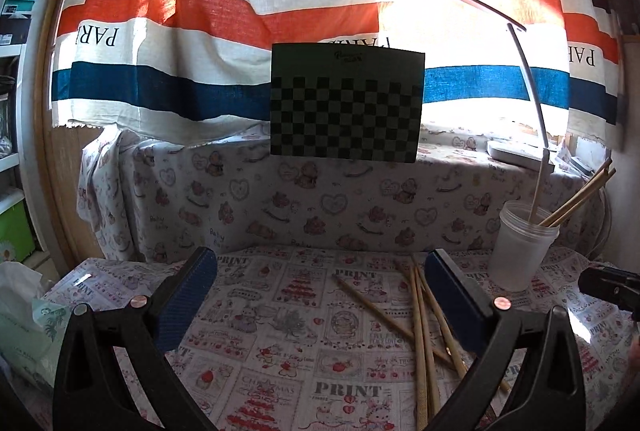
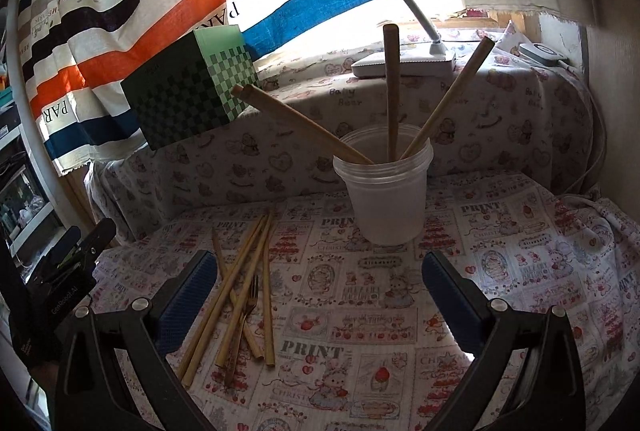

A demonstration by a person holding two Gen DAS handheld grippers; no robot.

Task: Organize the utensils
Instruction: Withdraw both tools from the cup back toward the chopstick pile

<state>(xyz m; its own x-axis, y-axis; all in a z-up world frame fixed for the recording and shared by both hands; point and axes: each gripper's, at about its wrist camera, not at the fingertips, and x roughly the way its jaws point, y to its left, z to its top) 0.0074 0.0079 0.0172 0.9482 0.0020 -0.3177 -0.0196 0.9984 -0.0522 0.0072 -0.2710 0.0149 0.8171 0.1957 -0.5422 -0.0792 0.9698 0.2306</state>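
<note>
A translucent plastic cup (image 2: 386, 193) stands on the printed tablecloth and holds several bamboo chopsticks (image 2: 391, 91) that lean outwards. It also shows at the right of the left wrist view (image 1: 520, 247). Several loose bamboo chopsticks (image 2: 244, 287) lie in a pile on the cloth, with a small metal fork (image 2: 246, 311) among them. The same pile shows in the left wrist view (image 1: 422, 323). My left gripper (image 1: 320, 295) is open and empty, just left of the pile. My right gripper (image 2: 316, 295) is open and empty, in front of the cup.
A green checkered box (image 2: 188, 91) stands on the raised ledge behind. A white desk lamp (image 2: 404, 65) sits on the ledge at the right. A striped curtain (image 1: 240, 31) hangs behind. A tissue pack (image 1: 24, 319) lies at the table's left edge.
</note>
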